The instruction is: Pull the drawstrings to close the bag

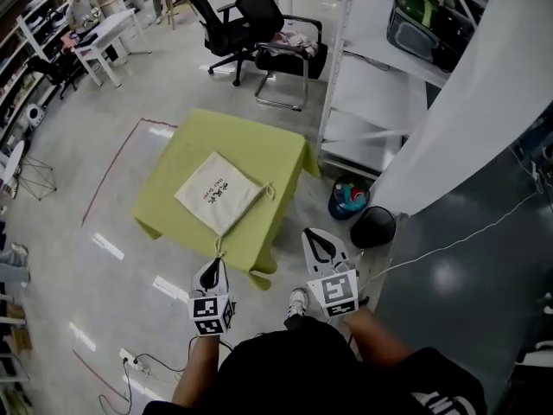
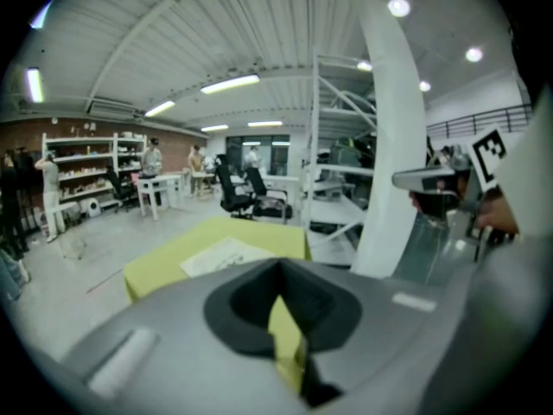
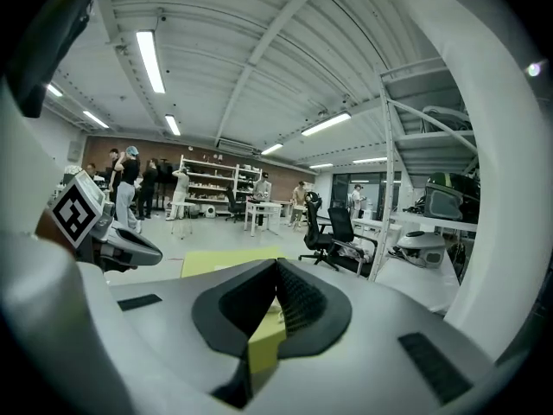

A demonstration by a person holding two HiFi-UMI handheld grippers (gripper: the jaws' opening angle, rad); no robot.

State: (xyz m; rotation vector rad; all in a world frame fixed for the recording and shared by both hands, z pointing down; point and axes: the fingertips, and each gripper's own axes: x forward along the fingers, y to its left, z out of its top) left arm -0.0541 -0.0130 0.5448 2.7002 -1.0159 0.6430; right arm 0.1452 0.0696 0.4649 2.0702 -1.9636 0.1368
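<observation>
Bag [image 1: 216, 193] lies flat, set as a diamond, mid-table [image 1: 259, 145] toward the near edge. Mouth side faces near-right.

One drawstring loop [image 1: 219, 246] trails off the bag's near corner to the table's near edge. The other loop [image 1: 269, 191] is at the bag's right corner.

L gripper [image 1: 212, 271]: jaws closed, nothing held, just short of the near loop, pointing along it.

R gripper [image 1: 318, 240]: jaws closed, empty, off the near-right corner, well apart from the right loop, which lies ahead and to its left.

Judgement: L is nearer its string. Both must open before grasping.
</observation>
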